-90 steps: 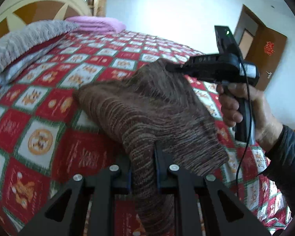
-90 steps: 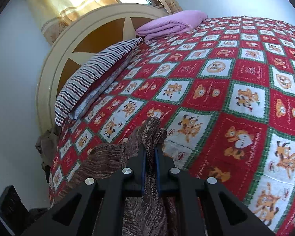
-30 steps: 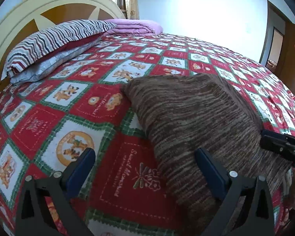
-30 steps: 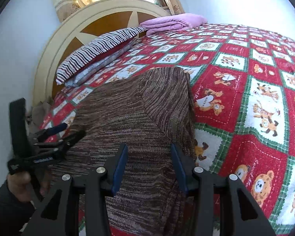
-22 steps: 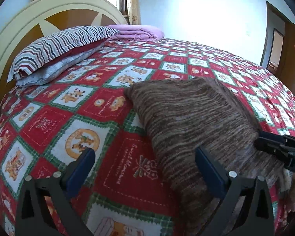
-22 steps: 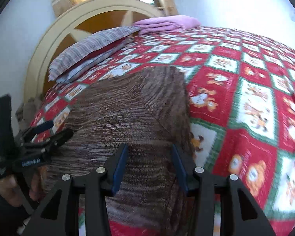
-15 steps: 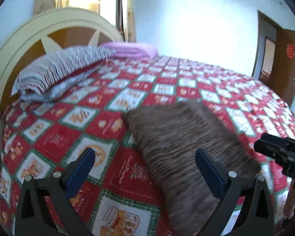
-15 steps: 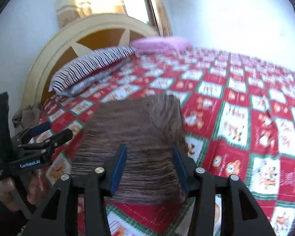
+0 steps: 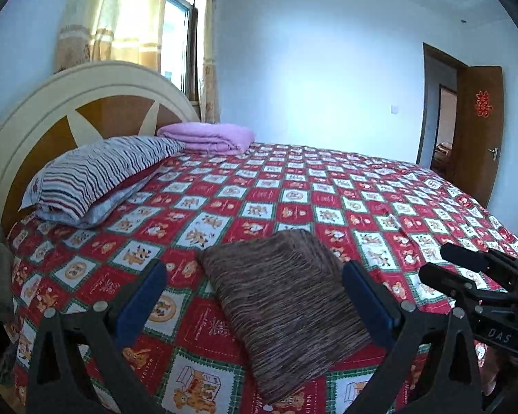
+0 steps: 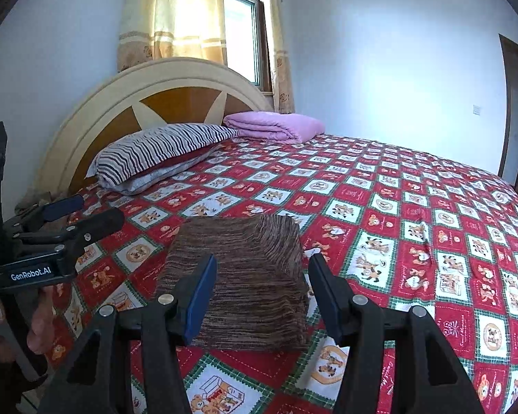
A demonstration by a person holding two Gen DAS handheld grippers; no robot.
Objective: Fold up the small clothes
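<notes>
Progress: brown garment (image 9: 286, 307) lies folded flat on bedspread (image 9: 380, 186), fold looks done | left gripper (image 9: 255, 296) spread wide, empty | right gripper (image 10: 262, 286) parted, empty | left: nothing visible

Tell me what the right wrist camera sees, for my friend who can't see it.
A folded brown striped cloth lies on a red teddy-bear bedspread, framed by the right gripper with its jaws open. The left gripper shows at the left, a striped pillow behind.

Brown garment (image 9: 286, 307) released, now laid folded on bedspread (image 9: 328, 186). Left gripper (image 9: 255, 296) and right gripper (image 10: 260, 289) opened, pulled back, raised clear of it.
</notes>
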